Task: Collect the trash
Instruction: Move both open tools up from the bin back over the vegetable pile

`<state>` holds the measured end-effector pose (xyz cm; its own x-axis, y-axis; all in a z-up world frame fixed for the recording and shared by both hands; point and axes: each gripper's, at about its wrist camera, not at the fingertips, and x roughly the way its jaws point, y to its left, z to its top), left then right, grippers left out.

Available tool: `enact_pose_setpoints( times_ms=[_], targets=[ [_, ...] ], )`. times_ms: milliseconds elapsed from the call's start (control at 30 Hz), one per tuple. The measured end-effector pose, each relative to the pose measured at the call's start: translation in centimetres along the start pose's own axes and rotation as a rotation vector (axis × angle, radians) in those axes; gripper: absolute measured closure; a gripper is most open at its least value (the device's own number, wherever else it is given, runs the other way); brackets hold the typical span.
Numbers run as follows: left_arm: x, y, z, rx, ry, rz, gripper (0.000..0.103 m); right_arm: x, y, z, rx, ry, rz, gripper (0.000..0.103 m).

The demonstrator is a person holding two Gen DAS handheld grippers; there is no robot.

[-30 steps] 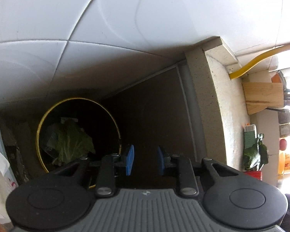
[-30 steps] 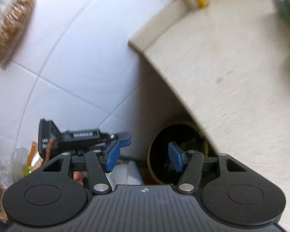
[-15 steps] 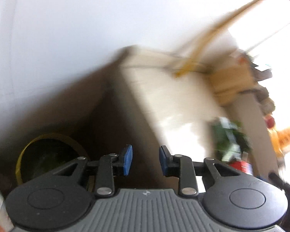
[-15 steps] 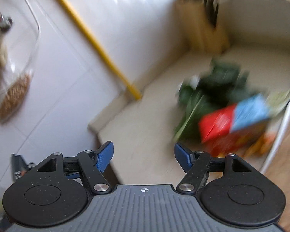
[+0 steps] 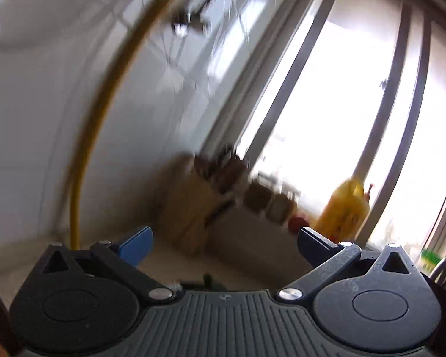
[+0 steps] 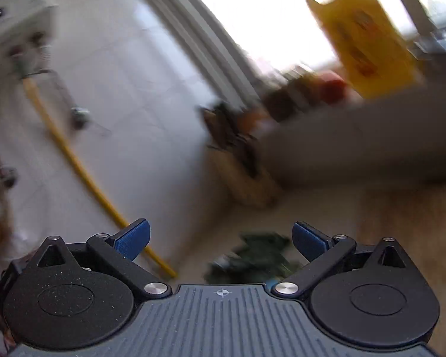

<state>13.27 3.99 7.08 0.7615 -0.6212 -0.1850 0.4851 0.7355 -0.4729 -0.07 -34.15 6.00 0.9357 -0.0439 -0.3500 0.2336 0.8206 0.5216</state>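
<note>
Hovering over the countertop (image 6: 401,223), both blurred views: left gripper (image 5: 223,242) spread wide, nothing between its pads; right gripper (image 6: 220,238) likewise spread and empty. Green leafy trash (image 6: 255,255) lies on the counter just ahead of the right gripper; wooden knife block (image 6: 240,172) in the back corner.

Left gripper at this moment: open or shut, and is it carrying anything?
Open and empty. In the left wrist view the left gripper has its blue pads spread wide, only blurred counter and knife block between them.
</note>
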Motion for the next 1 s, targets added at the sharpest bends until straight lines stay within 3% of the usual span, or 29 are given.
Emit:
enact_pose_setpoints(
  times_ms=[67, 133, 233, 333, 400, 467, 600, 833, 1000],
  targets=[
    [1.3, -0.2, -0.8, -0.025, 0.036, 0.049, 0.001, 0.0, -2.1, 0.0, 0.050, 0.006, 0.019, 0.000],
    [2.3, -0.1, -1.0, -0.043, 0.059, 0.079, 0.002, -0.4, -2.6, 0.3, 0.046, -0.032, -0.019, 0.000],
    [2.8, -1.7, -0.8, 0.088, 0.034, 0.120, 0.002, -1.0, -0.9, 1.1, -0.061, -0.071, -0.054, 0.000],
    [3.4, -3.4, -1.1, 0.237, -0.008, 0.137, 0.001, -1.9, 1.7, 0.8, -0.243, -0.184, -0.133, 0.000],
    [4.8, -3.7, -1.6, 0.242, 0.054, 0.112, 0.001, -1.5, 2.6, 0.3, -0.296, -0.198, -0.132, 0.000],
    [5.7, -3.5, -2.9, 0.253, 0.110, 0.094, 0.001, -0.2, 2.8, -0.2, -0.292, -0.151, -0.141, 0.000],
    [6.8, -3.1, -3.7, 0.330, 0.125, 0.086, 0.001, 1.5, 2.9, -1.8, -0.336, -0.084, -0.210, 0.000],
    [9.8, 0.6, -6.0, 0.244, 0.391, -0.009, 0.002, 6.0, 4.9, -5.9, -0.603, 0.162, -0.221, 0.000],
    [11.4, 1.0, -7.4, 0.307, 0.494, -0.113, 0.002, 8.6, 5.6, -7.0, -0.744, 0.322, -0.211, 0.000]
  ],
)
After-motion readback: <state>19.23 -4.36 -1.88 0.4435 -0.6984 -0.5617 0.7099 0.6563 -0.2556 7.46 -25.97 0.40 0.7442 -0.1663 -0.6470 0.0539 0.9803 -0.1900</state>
